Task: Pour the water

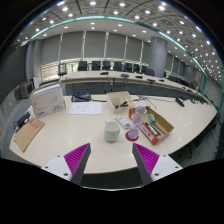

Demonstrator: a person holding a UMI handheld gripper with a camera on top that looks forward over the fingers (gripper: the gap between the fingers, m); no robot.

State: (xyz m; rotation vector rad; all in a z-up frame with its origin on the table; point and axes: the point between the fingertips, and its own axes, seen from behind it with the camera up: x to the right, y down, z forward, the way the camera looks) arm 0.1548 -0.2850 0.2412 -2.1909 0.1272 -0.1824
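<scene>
Gripper [110,160]: both fingers reach forward over the near edge of the table, jaws spread wide, nothing pinched between them.
Pads [77,156]: magenta, on the inner faces of the fingers, facing each other across the gap.
Table [60,125]: long and pale, running from just under the fingers away to both sides.
Cup [112,131]: white, upright on the table just ahead of the fingers, roughly in line with the gap between them and apart from both; whether it holds water cannot be told.
Round thing [131,134]: small, pink or red, lying on the table just right of the cup.
Bottle [139,115]: clear, upright, right of the cup and a little beyond it, at the edge of the clutter.
Clutter [152,122]: an open cardboard box with coloured packets or small things in it, right of the bottle; the separate pieces are too small to name.
Flat packet [28,133]: brownish, lying at the left end of the table, well apart from the cup.
White box [47,99]: larger, standing on the left part of the table, beyond the flat packet.
Paper [85,107]: a white sheet lying flat near the middle of the table, beyond the cup.
Chairs [105,68]: dark, in a row along a far desk beyond the table.
Wall [95,45]: pale panels or curtains at the back of the room, behind the chairs.
Ceiling [110,12]: dark, dotted with small round lights, with a greenish strip along its edge.
</scene>
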